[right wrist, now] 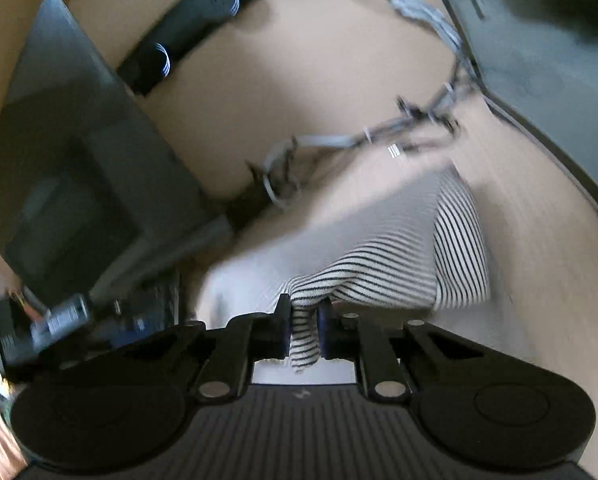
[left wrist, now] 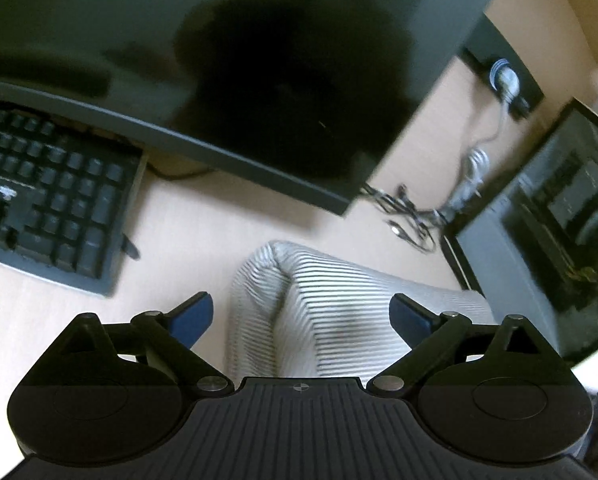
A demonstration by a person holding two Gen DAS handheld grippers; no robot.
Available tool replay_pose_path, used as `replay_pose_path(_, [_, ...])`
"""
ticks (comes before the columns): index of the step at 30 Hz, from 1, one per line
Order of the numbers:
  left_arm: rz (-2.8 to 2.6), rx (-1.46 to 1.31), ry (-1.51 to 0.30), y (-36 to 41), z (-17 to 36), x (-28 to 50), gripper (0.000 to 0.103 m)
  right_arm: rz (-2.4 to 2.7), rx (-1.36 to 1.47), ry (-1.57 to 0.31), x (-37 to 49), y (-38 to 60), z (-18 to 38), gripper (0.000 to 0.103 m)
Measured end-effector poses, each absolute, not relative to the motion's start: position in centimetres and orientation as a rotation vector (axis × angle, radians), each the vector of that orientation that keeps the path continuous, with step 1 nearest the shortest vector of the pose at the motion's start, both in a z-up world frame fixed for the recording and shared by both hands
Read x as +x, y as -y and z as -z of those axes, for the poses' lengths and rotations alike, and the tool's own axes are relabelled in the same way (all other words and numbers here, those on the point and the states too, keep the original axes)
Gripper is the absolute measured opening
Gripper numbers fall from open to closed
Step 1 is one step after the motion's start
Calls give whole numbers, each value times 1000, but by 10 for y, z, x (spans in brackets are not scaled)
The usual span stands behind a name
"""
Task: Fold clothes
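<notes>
Striped garment (left wrist: 319, 312) between the wide left claw (left wrist: 301, 312), pinched in the right claw (right wrist: 303, 320).

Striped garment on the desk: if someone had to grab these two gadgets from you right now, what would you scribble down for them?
Left hand-held gripper: open, holding nothing, its fingers either side of the striped garment.
Right hand-held gripper: shut on a bunched edge of the garment.
Garment: crumpled on the wooden desk, between the keyboard and a tangle of cables, in front of the monitor.
Done: one edge pinched.
Left: probably take a second edge with the left, spread it flat, then fold.
</notes>
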State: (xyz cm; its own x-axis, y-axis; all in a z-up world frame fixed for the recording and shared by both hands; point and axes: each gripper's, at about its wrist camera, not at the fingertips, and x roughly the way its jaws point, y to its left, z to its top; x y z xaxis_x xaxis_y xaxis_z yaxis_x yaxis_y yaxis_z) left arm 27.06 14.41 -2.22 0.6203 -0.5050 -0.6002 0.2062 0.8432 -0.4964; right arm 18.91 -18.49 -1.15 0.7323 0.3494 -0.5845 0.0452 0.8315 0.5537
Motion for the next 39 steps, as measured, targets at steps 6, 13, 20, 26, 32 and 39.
replay_pose_path(6, [503, -382, -882, -123, 38, 270, 98, -113, 606, -832, 170, 187, 46, 12])
replay_pose_path(13, [516, -319, -924, -102, 64, 287, 98, -22, 326, -711, 176, 184, 25, 30])
replay_pose_path(20, [506, -326, -939, -97, 80, 301, 98, 76, 245, -665, 222, 221, 32, 58])
replay_pose_path(26, [492, -344, -955, -84, 83, 312, 89, 24, 459, -690, 273, 244, 47, 62])
replay_pose_path(32, [465, -299, -971, -73, 81, 322, 61, -29, 441, -761, 292, 232, 55, 32])
replay_pose_path(39, [536, -327, -886, -97, 26, 294, 29, -142, 536, -692, 255, 239, 12, 23])
